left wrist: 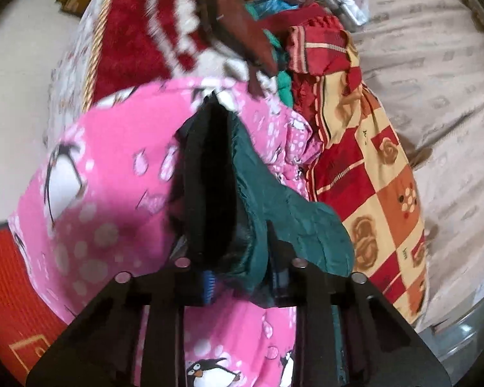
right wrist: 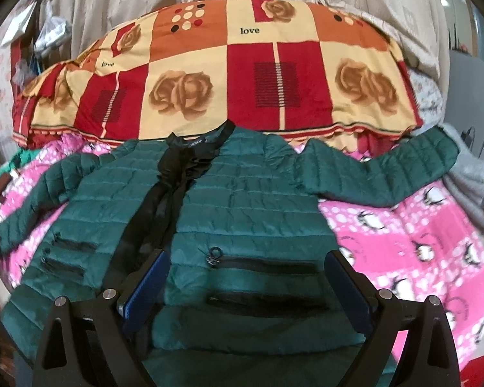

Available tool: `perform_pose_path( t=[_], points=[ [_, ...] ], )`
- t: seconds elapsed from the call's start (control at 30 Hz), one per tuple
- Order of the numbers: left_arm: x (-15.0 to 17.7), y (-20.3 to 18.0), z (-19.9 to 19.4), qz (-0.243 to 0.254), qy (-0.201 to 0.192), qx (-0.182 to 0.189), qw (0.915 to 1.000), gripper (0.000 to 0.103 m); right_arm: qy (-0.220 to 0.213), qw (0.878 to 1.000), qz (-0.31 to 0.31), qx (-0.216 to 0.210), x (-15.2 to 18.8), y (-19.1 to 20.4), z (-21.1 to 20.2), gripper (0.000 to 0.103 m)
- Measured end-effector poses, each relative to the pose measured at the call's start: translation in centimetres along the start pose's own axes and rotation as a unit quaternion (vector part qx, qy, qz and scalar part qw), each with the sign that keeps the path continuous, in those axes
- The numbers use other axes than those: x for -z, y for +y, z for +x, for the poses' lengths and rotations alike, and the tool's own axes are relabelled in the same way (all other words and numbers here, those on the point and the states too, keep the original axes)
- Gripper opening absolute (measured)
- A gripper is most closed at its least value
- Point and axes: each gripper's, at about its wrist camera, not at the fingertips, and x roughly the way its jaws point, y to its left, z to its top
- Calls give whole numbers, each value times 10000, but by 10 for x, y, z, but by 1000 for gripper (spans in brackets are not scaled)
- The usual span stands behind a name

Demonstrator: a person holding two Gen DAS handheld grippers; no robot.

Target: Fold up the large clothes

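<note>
We pinch jacket point(right wrist: 235, 200) fabric in left gripper point(left wrist: 222, 174) jaws; right gripper point(right wrist: 245, 277) jaws spread above it; folding barely begun.

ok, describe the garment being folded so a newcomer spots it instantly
Find the pink penguin blanket covering the bed, below the rose-patterned quilt. Spread flat on it lies a dark green quilted jacket: the only puffy, stitched-row item, with black lining and zip pockets.

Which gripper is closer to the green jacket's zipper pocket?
Right. The right hand-held gripper is open right over the zipper pocket on the jacket. The left hand-held gripper is shut on a jacket edge; no pocket shows there.
</note>
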Motion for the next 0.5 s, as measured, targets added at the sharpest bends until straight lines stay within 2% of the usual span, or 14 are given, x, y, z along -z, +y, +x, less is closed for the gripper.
perform_pose_path(
  t=[0.13,0.27,0.37,0.5],
  points=[
    [-7,-21,-4,609,-165,-286,9976,23,-9,9987,-237,455,8,-12,-8,96],
    [-15,-39,1,788,-200,-461,9956,18,-104,9971,-346,672,21,-30,-11,96],
    [-15,-74,5,1074,-100,-161,9940,18,-156,9982,-59,571,23,-48,-9,96],
    [-6,-140,15,1679,74,262,9854,18,-122,9994,-33,335,21,-47,-3,96]
  ],
)
